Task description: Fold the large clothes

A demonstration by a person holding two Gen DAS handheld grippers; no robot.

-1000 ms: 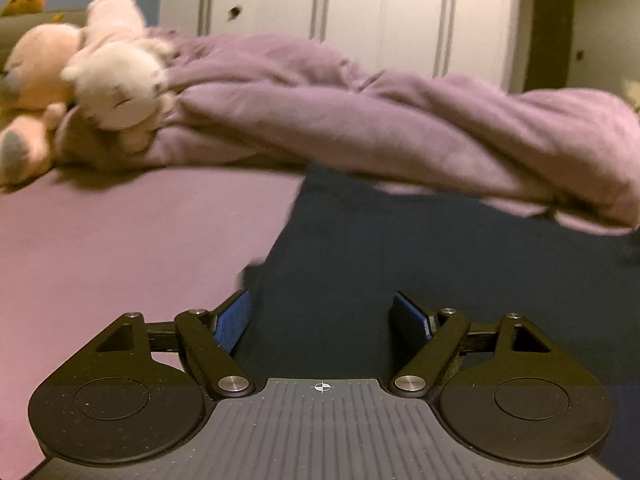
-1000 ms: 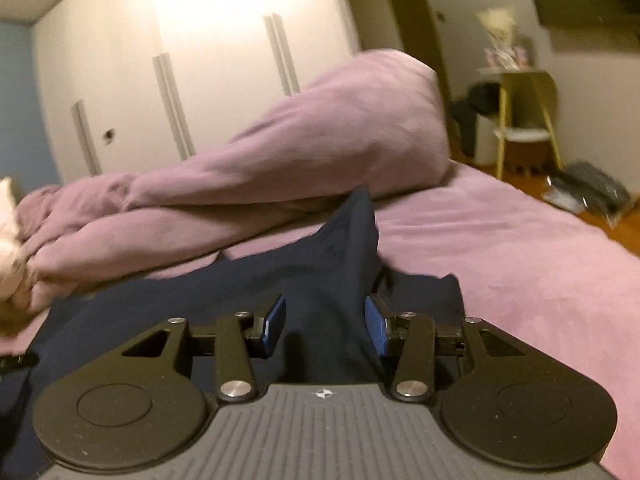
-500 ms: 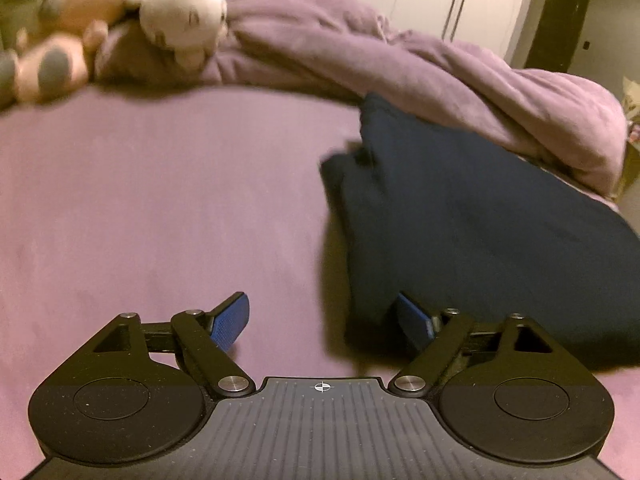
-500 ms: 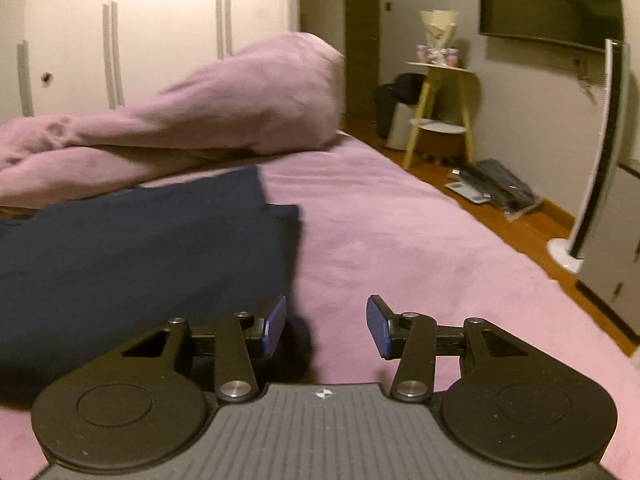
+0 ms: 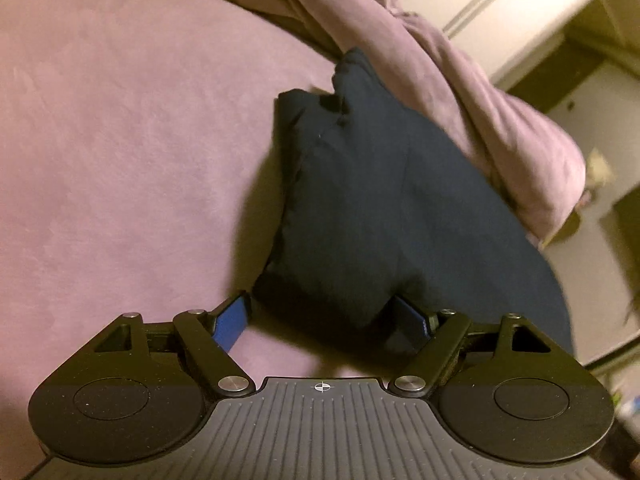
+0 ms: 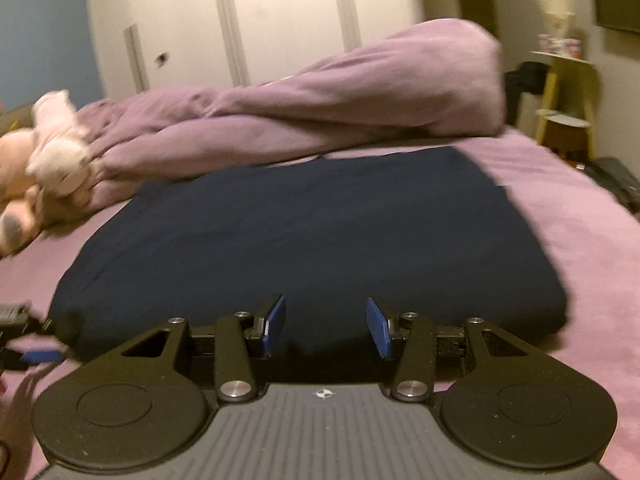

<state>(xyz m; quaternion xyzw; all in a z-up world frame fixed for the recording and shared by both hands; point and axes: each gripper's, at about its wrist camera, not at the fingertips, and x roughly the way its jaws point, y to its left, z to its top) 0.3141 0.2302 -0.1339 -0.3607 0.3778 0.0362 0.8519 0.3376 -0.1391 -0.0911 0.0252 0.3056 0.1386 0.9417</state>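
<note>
A dark navy garment lies folded into a thick, roughly rectangular pad on the pink-purple bed. Its far edge runs just beside a bunched purple duvet that stretches across the far side of the bed; whether the two touch cannot be told. In the left wrist view the garment narrows toward a rumpled end near the duvet, with layered folds showing along its left side.

The left hand-held gripper has its blue-padded fingers spread wide, one on each side of the garment's near corner. The left finger sits over bare sheet just beside the cloth; the right finger is partly covered by the fabric edge. The jaws are apart and nothing is clamped between them.

The right hand-held gripper is low at the garment's near edge, about midway along it, fingers parted with dark cloth showing in the gap. It grips nothing. At the left edge of this view, the blurred tip of the left hand-held gripper appears by the garment's near left corner.

Plush toys, pale pink and cream, lie at the bed's far left, against the duvet's end. Behind the bed stands a white wardrobe with long vertical handles. Off the bed's right side is a yellow side table with small items on top, blurred.
</note>
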